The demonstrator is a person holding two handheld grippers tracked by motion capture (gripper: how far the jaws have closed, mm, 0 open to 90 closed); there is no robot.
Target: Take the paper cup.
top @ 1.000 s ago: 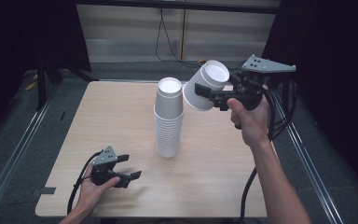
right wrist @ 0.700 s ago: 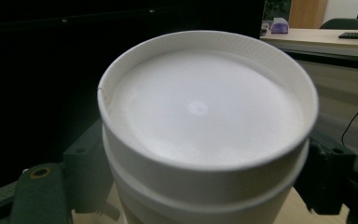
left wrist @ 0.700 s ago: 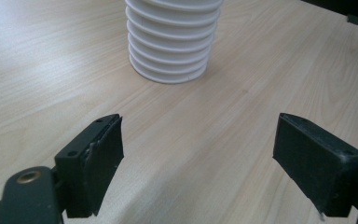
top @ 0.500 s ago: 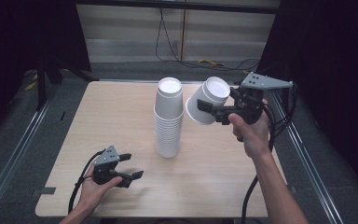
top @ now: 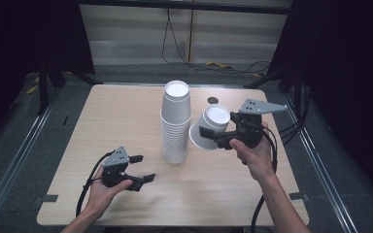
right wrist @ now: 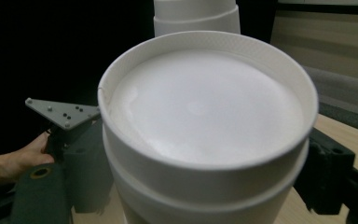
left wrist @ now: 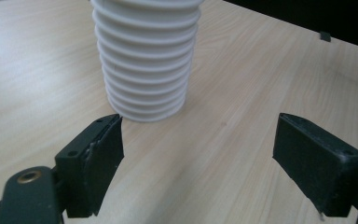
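Note:
A tall stack of upturned white paper cups [top: 176,124] stands at the middle of the wooden table [top: 116,116]. Just right of the stack, my right gripper [top: 208,134] is shut on a single white cup [top: 213,118], held tilted with its base up, a little above the table. In the right gripper view the held cup [right wrist: 205,107] sits between both jaws, with the stack [right wrist: 196,16] behind it. My left gripper [top: 144,168] rests low at the front left, open, holding nothing. Its jaws [left wrist: 200,144] point at the foot of the stack [left wrist: 145,60].
A small dark round spot [top: 213,100] lies on the table behind the held cup. Cables [top: 223,65] run over the floor beyond the far edge. Metal rails [top: 14,160] flank the table. Dark tape tabs [top: 295,196] mark the front corners.
My right hand has come down and slightly left with the cup, from above the stack's top to beside its middle. The left gripper has stayed about where it was.

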